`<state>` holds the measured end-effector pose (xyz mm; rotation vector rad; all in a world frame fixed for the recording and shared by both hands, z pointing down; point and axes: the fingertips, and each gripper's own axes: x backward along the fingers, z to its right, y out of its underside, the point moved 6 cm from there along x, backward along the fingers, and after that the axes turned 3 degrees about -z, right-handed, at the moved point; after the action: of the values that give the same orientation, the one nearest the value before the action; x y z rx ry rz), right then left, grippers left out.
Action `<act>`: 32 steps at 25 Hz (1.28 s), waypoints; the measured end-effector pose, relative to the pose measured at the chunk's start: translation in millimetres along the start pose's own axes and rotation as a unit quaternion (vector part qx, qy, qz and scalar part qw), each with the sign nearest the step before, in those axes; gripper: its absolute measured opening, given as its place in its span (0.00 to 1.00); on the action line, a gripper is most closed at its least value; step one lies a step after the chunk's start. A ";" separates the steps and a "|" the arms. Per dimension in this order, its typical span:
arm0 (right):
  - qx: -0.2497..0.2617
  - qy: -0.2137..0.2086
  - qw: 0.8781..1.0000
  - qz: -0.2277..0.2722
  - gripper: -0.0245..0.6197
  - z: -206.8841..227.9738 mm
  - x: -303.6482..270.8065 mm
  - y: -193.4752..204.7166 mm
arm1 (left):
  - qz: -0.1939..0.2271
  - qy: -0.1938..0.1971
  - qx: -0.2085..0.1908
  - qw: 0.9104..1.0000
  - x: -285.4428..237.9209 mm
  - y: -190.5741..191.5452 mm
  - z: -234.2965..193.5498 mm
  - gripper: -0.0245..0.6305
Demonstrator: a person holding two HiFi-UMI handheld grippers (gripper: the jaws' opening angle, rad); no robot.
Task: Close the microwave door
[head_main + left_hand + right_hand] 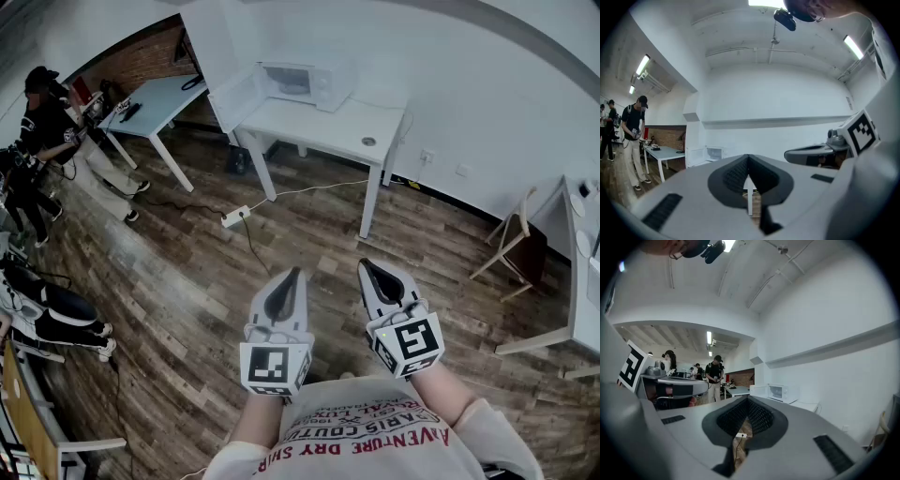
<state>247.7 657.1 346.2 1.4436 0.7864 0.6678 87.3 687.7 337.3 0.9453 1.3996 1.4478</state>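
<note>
The white microwave [302, 82] stands far ahead on a white table [330, 127] against the wall, its door [238, 96] swung open to the left. Both grippers are held close to my body, well short of the table. My left gripper [295, 274] is shut with nothing in it, and so is my right gripper [367, 266]. In the left gripper view the microwave [715, 152] and its open door [695, 156] are small beyond the shut jaws [748, 160]. The right gripper view shows the microwave [781, 392] past the shut jaws [749, 401].
A power strip [234, 217] with cables lies on the wooden floor before the table. A second white table [155, 101] stands to the left, with people [49, 131] near it. A wooden chair [511, 248] and another table [579, 272] are at the right.
</note>
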 end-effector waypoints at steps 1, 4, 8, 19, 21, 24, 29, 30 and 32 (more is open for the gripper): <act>0.000 0.000 1.000 -0.001 0.05 1.2 -0.8 0.7 | -0.002 0.000 -0.002 1.000 -1.8 1.4 0.3 0.03; -0.001 -0.001 1.000 -0.004 0.05 3.2 -3.4 2.9 | -0.009 -0.002 -0.010 1.000 -5.6 5.7 -0.7 0.03; -0.021 0.003 1.000 0.002 0.05 7.6 -5.6 4.8 | -0.011 -0.005 -0.003 1.000 -8.7 8.1 -3.5 0.03; -0.039 -0.005 0.999 -0.022 0.05 20.5 -28.9 20.9 | -0.011 -0.003 0.027 1.000 -26.6 18.1 -16.3 0.03; -0.042 -0.006 0.999 -0.024 0.05 21.6 -39.5 21.7 | -0.012 -0.001 0.040 0.999 -34.1 20.5 -26.2 0.03; -0.046 -0.002 0.999 -0.027 0.05 24.6 -62.4 22.4 | -0.017 -0.002 0.040 0.999 -49.7 23.9 -46.2 0.03; -0.047 0.014 0.998 -0.038 0.05 32.8 -117.0 18.1 | -0.033 0.004 0.009 0.999 -92.0 23.1 -90.4 0.03; -0.047 0.018 0.998 -0.039 0.05 34.2 -129.0 16.9 | -0.032 0.010 0.011 0.999 -102.0 22.7 -100.0 0.03; -0.047 0.027 0.998 -0.041 0.05 36.5 -155.1 15.3 | -0.028 0.026 0.018 0.999 -122.0 22.2 -120.4 0.03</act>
<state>185.8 511.5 370.5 1.3056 0.8412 0.6744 10.4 534.1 357.3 0.8893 1.4819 1.4183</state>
